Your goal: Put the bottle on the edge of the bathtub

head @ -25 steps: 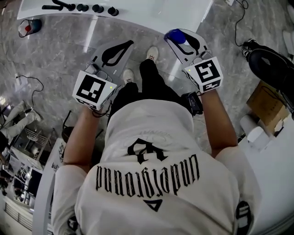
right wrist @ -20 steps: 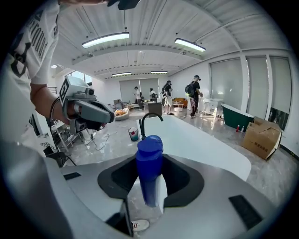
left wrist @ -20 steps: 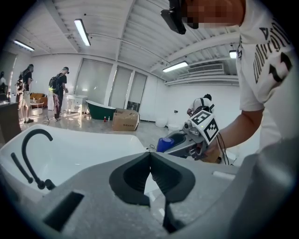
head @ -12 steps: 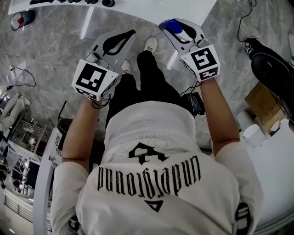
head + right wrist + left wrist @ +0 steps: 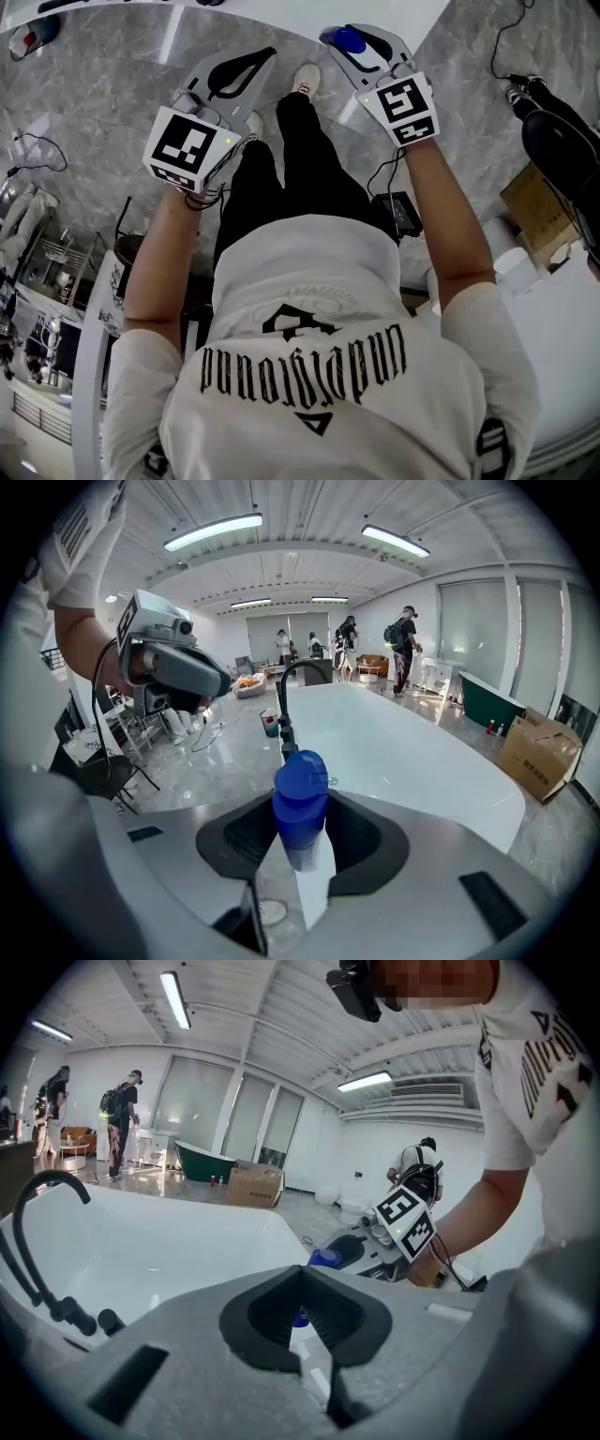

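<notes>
- The right gripper (image 5: 300,834) was clamped on the bottle (image 5: 300,803) by its pale body. The bottle's long axis was upright, with the blue cap on top.
- The bottle hung in the air near the white bathtub (image 5: 412,752) rim.
- The left gripper (image 5: 302,1274) had its jaws together, with nothing between them.

Our head view looks steeply down on the left gripper (image 5: 267,58) and right gripper (image 5: 339,39); each gripper view, close behind its jaws, shares the bathtub (image 5: 422,752) beyond them.
</notes>
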Motion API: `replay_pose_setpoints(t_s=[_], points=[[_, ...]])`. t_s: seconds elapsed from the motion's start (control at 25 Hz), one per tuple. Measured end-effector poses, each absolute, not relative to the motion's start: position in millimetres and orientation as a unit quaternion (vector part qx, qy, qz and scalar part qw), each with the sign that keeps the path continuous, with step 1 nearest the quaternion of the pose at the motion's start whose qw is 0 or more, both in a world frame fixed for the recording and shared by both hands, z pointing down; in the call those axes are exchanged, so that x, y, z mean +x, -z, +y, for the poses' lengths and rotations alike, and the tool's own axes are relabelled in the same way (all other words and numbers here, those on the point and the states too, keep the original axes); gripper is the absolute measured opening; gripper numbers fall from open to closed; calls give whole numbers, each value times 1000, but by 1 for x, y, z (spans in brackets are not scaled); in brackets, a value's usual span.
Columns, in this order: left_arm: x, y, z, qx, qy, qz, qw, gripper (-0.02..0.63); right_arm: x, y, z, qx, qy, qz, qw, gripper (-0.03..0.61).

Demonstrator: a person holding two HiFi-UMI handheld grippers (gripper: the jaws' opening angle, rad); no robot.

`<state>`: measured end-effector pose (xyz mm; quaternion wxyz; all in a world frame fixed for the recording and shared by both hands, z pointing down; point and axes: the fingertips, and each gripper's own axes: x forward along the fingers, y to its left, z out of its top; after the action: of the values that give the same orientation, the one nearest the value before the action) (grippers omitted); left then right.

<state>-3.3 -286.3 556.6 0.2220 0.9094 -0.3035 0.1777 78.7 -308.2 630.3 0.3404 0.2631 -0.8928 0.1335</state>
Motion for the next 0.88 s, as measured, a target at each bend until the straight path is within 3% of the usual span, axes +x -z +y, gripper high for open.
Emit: replay_pose_setpoints(t_s=[0.88], points=[[12,-605,-287,903,-187,-294,252,15,74,-710,-311,229,-111,-879,404,158]])
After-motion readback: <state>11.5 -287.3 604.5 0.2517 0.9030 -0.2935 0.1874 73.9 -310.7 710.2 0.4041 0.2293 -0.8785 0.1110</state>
